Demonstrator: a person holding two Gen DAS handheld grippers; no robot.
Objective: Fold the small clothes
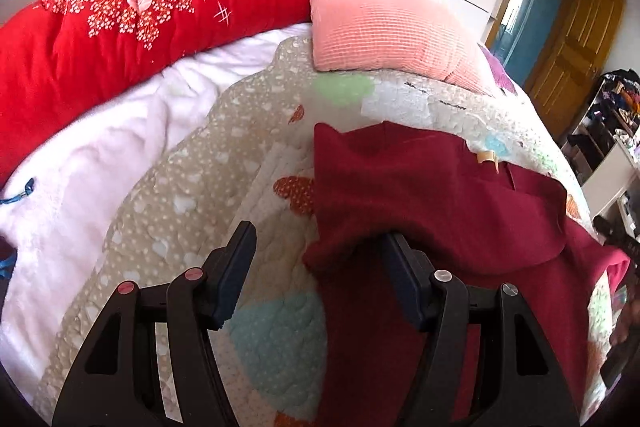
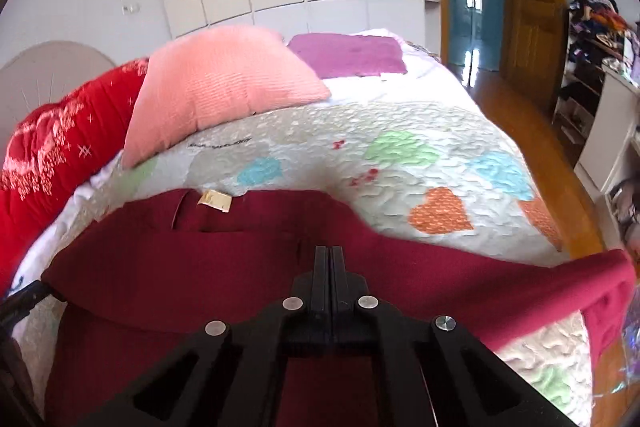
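A dark red garment (image 1: 420, 187) (image 2: 200, 259) lies spread on the patchwork bedspread (image 1: 180, 207), with a cream label (image 1: 486, 157) (image 2: 216, 201) near its far edge. My left gripper (image 1: 318, 247) stands open at the garment's left edge. A folded corner of the cloth drapes over its right fingertip, and only bedspread shows under the left one. My right gripper (image 2: 330, 253) is shut in the middle of the garment, its tips sunk into the fabric, which puckers beside them. A red sleeve (image 2: 592, 287) trails off to the right.
A pink pillow (image 1: 380, 23) (image 2: 216, 83) and a red flowered quilt (image 1: 140, 19) lie at the head of the bed. A purple cloth (image 2: 348, 55) lies at the bed's far side. A white blanket (image 1: 100, 155) is left of the garment. Wooden floor and cluttered shelves (image 2: 592, 47) are on the right.
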